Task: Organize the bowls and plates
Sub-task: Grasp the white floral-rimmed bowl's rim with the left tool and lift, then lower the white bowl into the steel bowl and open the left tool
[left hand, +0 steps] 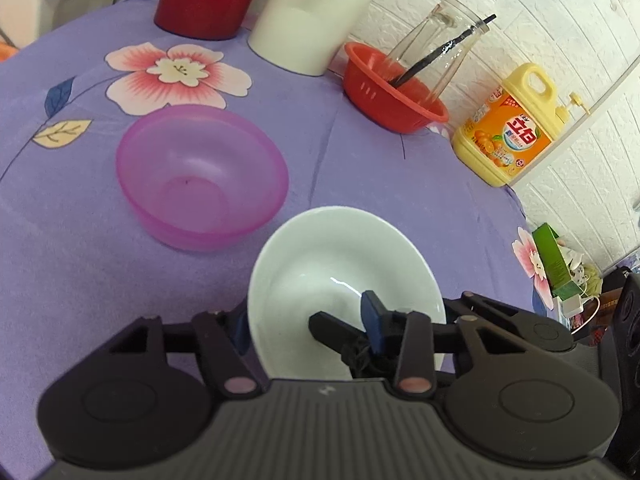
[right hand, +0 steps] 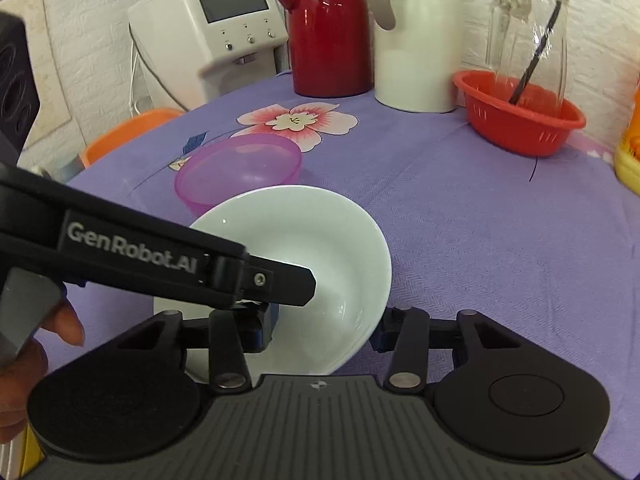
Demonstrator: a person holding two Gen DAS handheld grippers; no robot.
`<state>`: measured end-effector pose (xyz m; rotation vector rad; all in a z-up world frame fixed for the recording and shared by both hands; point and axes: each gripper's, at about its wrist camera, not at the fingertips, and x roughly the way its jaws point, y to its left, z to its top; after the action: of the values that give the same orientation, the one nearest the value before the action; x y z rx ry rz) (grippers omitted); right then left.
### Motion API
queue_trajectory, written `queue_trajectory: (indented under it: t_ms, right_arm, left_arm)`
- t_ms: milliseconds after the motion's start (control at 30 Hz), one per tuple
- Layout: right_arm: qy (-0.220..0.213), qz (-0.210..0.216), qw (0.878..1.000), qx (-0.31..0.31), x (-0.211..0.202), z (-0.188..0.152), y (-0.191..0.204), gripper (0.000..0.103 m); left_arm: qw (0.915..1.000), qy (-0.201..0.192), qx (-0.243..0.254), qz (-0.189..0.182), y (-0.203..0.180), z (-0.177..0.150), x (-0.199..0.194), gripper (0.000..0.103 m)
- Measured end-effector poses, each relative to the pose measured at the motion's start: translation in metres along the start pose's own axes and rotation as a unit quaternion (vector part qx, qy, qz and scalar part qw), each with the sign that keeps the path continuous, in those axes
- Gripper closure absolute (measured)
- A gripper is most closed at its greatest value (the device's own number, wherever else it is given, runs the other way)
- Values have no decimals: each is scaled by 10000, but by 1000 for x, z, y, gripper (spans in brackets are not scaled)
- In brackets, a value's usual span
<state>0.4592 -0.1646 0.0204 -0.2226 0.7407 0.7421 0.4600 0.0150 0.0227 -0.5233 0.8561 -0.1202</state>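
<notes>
A white bowl (left hand: 340, 264) is tilted above the purple cloth, held by both grippers. My left gripper (left hand: 308, 324) is shut on its near rim, one finger outside at the left and one inside. My right gripper (right hand: 324, 328) is shut on the same bowl (right hand: 320, 240), with the left gripper's finger (right hand: 280, 280) reaching into the bowl from the left. An empty pink translucent bowl (left hand: 202, 176) stands on the cloth beyond and to the left; it also shows in the right wrist view (right hand: 240, 168).
A red colander (left hand: 394, 88) holds a glass jug (left hand: 436, 40) with a black straw. A red flask (right hand: 326, 28) and a white flask (right hand: 414, 36) stand at the back. A yellow detergent bottle (left hand: 508, 124) stands at the right edge. A water dispenser (right hand: 212, 24) is behind the table.
</notes>
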Motion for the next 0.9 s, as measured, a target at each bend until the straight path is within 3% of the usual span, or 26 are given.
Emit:
queue_trajectory:
  t_ms: [333,467,700,900]
  right_arm:
    - [-85,26,9999,-118,-21,0,13,24]
    - [-114,-77,9999,-103,-42,-6,22,24]
    - [-89,-617,9979,-181,-102,-30,45,16]
    - [-13,-903,9959,-25,-140,-74,73,14]
  left_arm:
    - [9997,61,-149,-206,1,-5,-27,63]
    - [9993,93,15,-352,-12,-15,-43,64]
    - [9956,125,426,-823,-49,-59,-83,64]
    - [9919,319,729,-987,-66,-113,-111,63]
